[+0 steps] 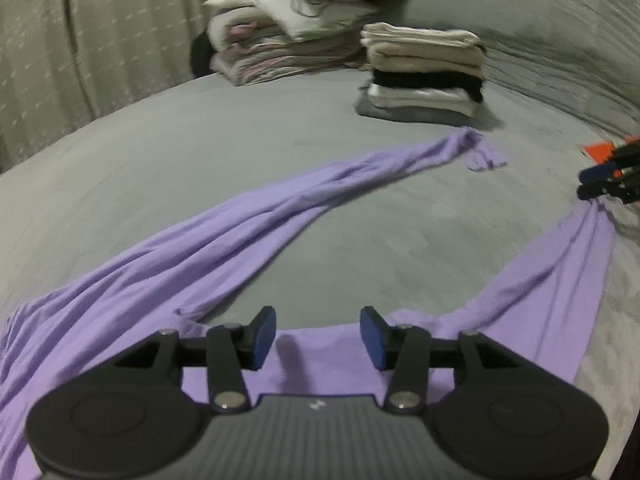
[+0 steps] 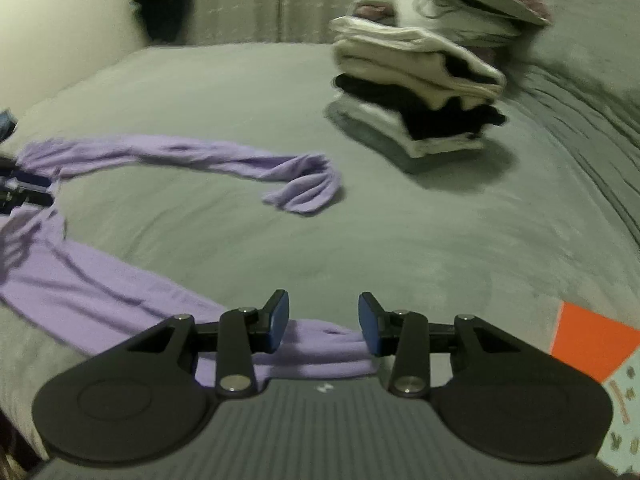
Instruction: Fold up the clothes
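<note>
Two grippers, both released: left gripper (image 1: 318, 338) spread wide above the broad end of a thin lilac knit garment (image 1: 224, 232) with two long limbs, right gripper (image 2: 323, 322) parted over the bunched tip of the nearer limb, cloth under the pads but unpinched. Garment splayed in a V on a soft grey bed cover (image 1: 280, 120), far limb twisted at its end and trailing toward a neat stack of folded cream, black and white clothes (image 1: 420, 76).

Likely risks:
- Closing on a single layer and dragging the rest into a rope.
- Folding the twisted limb unflattened and sealing in creases.
- Sweeping too far and toppling the stack.
- Snagging the plush cover along with the knit.

Behind, a slumped heap of pale bedding (image 1: 288, 36) and a beige curtain (image 1: 60, 60); an orange patch (image 2: 592, 340) off to the right.
</note>
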Tool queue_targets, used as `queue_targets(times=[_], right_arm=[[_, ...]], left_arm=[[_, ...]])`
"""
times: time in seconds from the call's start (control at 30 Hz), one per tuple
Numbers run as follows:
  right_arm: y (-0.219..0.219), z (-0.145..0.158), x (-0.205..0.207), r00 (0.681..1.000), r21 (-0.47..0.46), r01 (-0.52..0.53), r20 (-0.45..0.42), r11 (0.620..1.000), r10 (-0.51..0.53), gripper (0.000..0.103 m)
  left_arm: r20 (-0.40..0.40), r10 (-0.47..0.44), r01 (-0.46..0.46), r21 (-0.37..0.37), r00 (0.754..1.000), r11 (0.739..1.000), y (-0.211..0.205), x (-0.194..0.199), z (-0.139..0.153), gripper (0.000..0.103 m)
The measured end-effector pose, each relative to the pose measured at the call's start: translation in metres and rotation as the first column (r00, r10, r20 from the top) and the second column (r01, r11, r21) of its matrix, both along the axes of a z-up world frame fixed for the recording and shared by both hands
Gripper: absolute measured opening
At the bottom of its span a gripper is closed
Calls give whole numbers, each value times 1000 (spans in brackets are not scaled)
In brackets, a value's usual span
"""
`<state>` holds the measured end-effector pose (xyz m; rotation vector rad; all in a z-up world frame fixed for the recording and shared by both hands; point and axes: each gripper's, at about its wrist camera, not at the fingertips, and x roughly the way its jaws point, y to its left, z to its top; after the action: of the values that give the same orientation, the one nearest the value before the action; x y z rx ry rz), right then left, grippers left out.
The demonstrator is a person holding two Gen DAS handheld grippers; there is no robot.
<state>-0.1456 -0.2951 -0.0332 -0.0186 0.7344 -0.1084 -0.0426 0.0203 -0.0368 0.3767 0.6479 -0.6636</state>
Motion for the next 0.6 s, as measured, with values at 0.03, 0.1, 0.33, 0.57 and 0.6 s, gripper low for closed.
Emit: queue_targets(times=[0.03, 0.1, 0.33, 0.57, 0.6], right_arm=[[2, -2, 1, 1000, -6, -14, -10, 1000, 14, 41], [5, -6, 4, 999, -18, -41, -30, 999, 41, 32], [13, -7, -3, 999, -35, -35, 2, 999, 35, 5], [9, 7, -12, 995, -4, 21, 93, 1000, -21, 5], [7, 8, -10, 995, 6, 31, 99, 999, -32, 5]], left_arm=[[1, -8, 8, 14, 1000, 1000, -2, 0, -3, 48], [-3, -4, 4, 31, 1000, 1000, -6, 1, -9, 45], [35, 42, -42, 2, 998, 999, -13, -11, -11, 1], [90, 128, -119, -100, 988, 988, -3, -9, 2, 1], [94, 142, -131, -114, 985, 985, -2, -8, 3, 1]])
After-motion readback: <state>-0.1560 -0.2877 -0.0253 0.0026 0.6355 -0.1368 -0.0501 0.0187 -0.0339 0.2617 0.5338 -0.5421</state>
